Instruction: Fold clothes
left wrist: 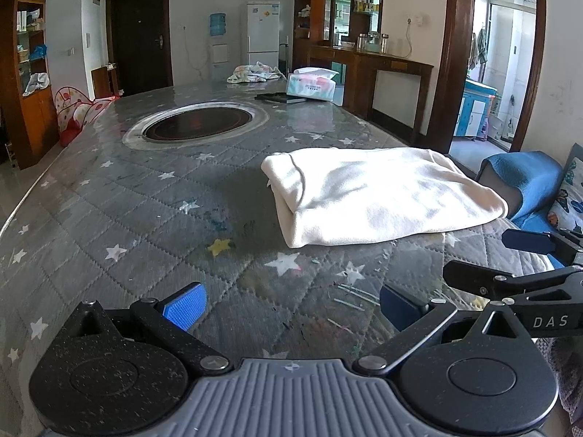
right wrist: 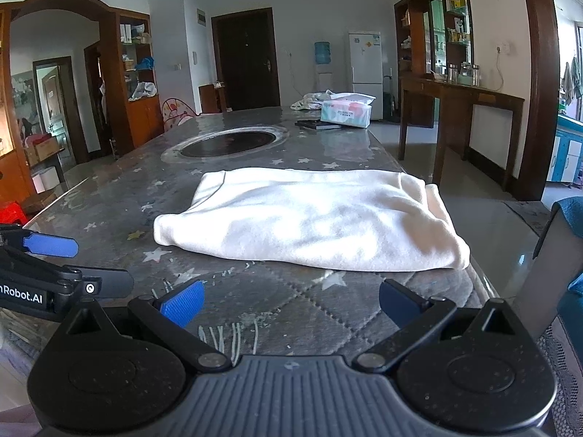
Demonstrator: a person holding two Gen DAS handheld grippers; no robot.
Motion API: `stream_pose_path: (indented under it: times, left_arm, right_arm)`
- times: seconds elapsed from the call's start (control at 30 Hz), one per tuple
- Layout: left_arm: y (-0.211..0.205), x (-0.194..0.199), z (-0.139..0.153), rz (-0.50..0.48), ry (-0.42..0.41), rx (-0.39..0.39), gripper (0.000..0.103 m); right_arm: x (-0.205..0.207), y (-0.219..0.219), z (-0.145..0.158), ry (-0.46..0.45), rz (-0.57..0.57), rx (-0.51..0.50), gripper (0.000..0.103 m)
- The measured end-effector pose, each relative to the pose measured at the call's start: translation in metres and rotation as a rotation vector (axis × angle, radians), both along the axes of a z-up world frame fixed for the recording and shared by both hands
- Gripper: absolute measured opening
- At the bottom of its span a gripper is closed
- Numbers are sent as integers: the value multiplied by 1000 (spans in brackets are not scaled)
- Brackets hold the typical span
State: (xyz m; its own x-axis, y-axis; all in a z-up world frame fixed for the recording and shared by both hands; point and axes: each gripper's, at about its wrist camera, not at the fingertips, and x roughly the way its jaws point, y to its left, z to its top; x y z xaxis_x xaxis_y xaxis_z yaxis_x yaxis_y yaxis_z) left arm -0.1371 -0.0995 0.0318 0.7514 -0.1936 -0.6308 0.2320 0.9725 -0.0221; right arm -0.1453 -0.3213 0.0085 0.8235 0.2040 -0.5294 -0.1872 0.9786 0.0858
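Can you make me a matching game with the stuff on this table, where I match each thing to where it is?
Things:
1. white folded garment
2. tissue pack
3. round black cooktop
4. left hand-held gripper

Places or states:
A. set into the middle of the table
B. at the far end, beside a crumpled cloth
C. open, holding nothing
D. lying flat near the table's right edge

Pairs: 1-D, 2-B, 3-A, 4-C

Left wrist view: low over table (left wrist: 109, 189), near edge, facing its length toward far door (left wrist: 140, 36). Right wrist view: alongside, same heading, set further right. Shared: folded white garment (left wrist: 379, 193), round inset (left wrist: 198, 125), fridge (left wrist: 261, 32).
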Motion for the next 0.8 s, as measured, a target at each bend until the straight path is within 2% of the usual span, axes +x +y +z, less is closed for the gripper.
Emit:
stream_pose_path:
  times: [0.8]
  left_arm:
    - [-2,-14,3,5,-21,1,103]
  right_arm:
    - [-10,4,3,-5,12,4,103]
